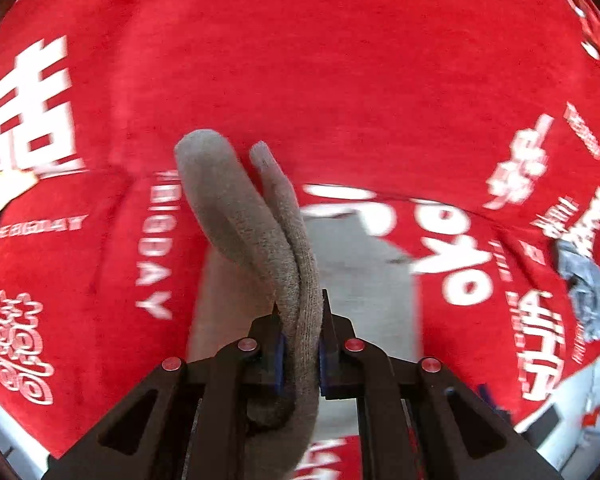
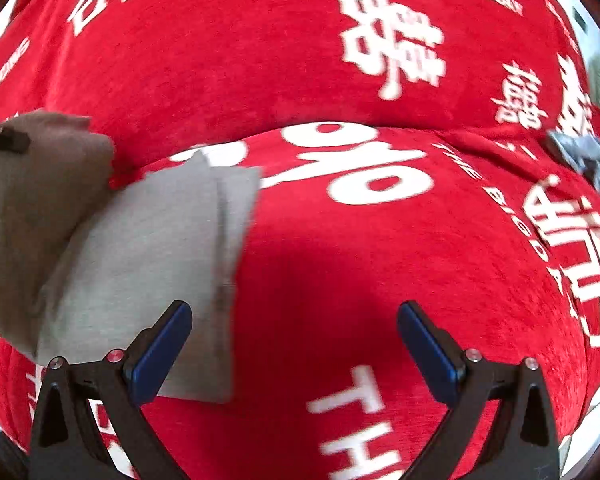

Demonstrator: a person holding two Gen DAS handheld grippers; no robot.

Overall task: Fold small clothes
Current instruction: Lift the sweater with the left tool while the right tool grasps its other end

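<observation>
The left gripper (image 1: 300, 336) has its fingers (image 1: 279, 364) clamped on a taupe knitted sock (image 1: 260, 236), which is doubled over between the blue pads; its two lobes run from the bottom centre of the left wrist view up and to the left, hanging free above the red blanket (image 1: 340, 80). Just behind the sock, at centre frame, a pale grey garment (image 1: 360, 280) lies flat on the blanket. In the right wrist view the right gripper (image 2: 294, 348) stands wide and holds nothing; the grey garment (image 2: 148, 264) lies at its lower left, its near right edge just by the left finger (image 2: 162, 356), long axis running up the frame. The left hand is plainly nearer. A blue-grey cloth (image 2: 592, 160) sits well apart at the right edge.
</observation>
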